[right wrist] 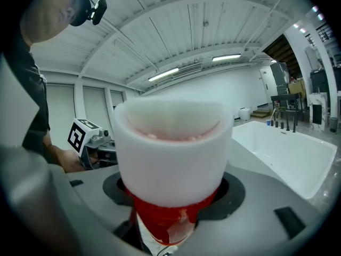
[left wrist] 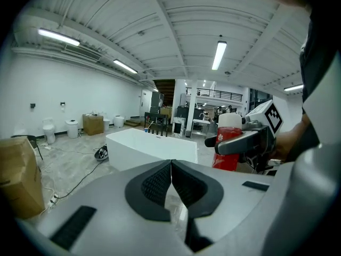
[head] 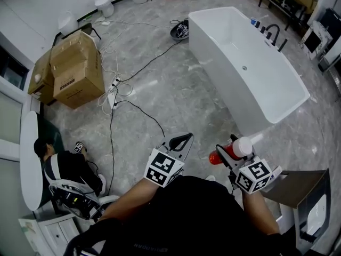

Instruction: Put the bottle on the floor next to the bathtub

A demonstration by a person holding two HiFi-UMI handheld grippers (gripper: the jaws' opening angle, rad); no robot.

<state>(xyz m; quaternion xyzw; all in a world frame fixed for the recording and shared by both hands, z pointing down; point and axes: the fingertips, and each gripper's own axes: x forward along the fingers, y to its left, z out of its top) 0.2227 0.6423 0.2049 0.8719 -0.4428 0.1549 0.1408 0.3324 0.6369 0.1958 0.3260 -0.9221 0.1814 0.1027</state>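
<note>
Pinching the bottle between its two jaws, the right claw had the red body clamped below the white cap. In the right gripper view the cap filled the space in front of the camera, with the dark pads closed on the red part under it. The left claw carried nothing, and its jaws were pressed together so that the pads met on one line.

In the left gripper view the bottle stood about upright in the right claw, cap on top, well above the floor. Both claws were held near the person's body at about the same height, side by side but apart, and both pointed forward. The bathtub lay ahead and a little to the right, with open floor between it and the person.

I judged that the step in hand was the carrying, because the bottle was gripped and lifted but not yet brought to its place. The next move would call for going closer to the tub. Then the right arm should go low until the base of the bottle rests flat on the floor just beside the tub wall, and only after this should the jaws spread. The cables on the floor were at the left, away from this path.
</note>
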